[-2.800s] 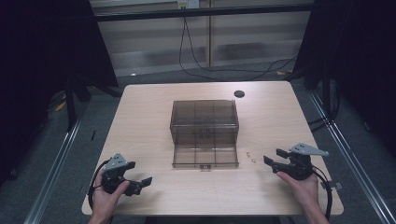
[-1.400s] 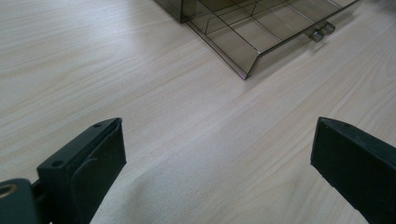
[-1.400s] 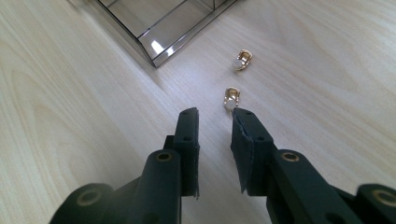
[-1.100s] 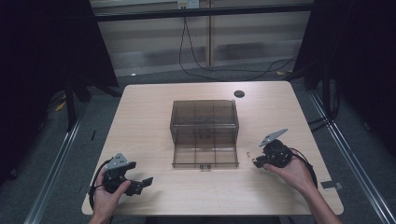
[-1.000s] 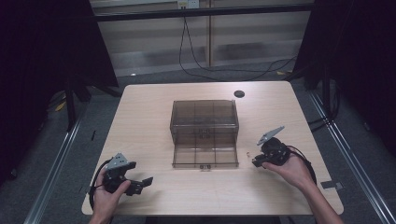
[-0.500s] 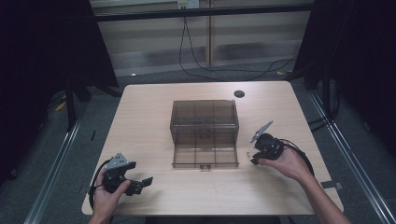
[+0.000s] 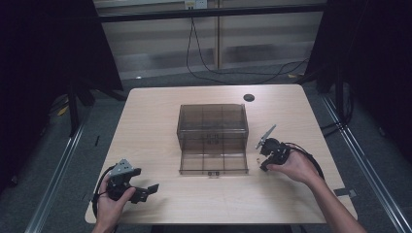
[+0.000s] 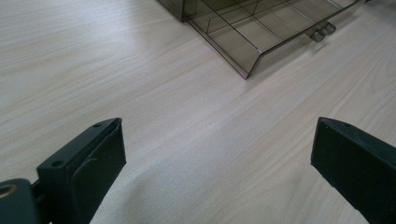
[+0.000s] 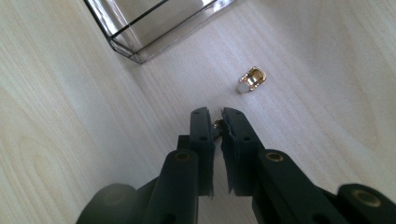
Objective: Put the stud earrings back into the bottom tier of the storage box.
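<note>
High view: the left gripper (image 7: pixel 145 190) rests near the front left corner of the desk (image 7: pixel 155 121), jaws spread wide and empty, well apart from the smoked plastic organiser box (image 7: pixel 212 125) at the desk centre, whose drawer (image 7: pixel 213 162) is pulled out toward the front edge. The right gripper (image 7: pixel 264 164) sits just beside the drawer's right front corner, tips down on the desk. In the right gripper view its jaws are nearly closed on a small gold piece (image 9: pixel 217 124) pinched at the very tips. A second gold ring-like piece (image 9: pixel 251 80) lies loose just beyond. Risk: the tip-only hold is marginal; any twist or lift may let the piece slip or flick away across the desk, and a sideways sweep may knock the loose piece.
</note>
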Available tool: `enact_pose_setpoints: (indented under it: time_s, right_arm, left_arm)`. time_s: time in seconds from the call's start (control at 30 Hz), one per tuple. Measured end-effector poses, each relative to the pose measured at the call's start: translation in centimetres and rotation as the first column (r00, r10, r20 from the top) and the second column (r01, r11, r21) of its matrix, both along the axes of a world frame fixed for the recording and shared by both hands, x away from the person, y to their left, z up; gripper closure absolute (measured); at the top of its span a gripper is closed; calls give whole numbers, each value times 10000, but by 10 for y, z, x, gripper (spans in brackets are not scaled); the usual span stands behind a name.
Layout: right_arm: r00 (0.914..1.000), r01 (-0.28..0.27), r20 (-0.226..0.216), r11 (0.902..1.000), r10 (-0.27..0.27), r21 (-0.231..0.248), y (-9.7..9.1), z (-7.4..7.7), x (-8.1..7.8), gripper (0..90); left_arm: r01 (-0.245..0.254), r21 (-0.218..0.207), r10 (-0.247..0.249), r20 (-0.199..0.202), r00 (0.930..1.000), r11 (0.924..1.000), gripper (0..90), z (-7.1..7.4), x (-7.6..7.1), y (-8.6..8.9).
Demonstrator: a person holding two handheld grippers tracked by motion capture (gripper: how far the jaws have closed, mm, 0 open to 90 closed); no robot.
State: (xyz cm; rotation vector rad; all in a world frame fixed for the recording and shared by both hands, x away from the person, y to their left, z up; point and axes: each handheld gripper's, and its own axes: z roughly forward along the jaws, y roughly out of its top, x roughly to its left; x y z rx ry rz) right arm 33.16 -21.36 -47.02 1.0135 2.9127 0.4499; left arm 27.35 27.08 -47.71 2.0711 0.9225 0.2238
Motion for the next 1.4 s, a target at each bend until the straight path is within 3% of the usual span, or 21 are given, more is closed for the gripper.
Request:
enact_pose_setpoints:
  time_s: [0.57,1.2,1.4]
  right_arm:
    - [9993,341,-177,9994,-339,87,-2,2,1,862]
    - [9999,134,-87,9965,-127,822,2,20,-1,862]
    - [9999,-104,-86,9965,111,826,6,22,-1,862]
  left_arm:
    - [41,60,-41,19,10000,10000,31,0,0,0]
    - [55,15,-55,6,10000,10000,31,0,0,-1]
    - [40,31,-40,-2,10000,10000,31,0,0,-1]
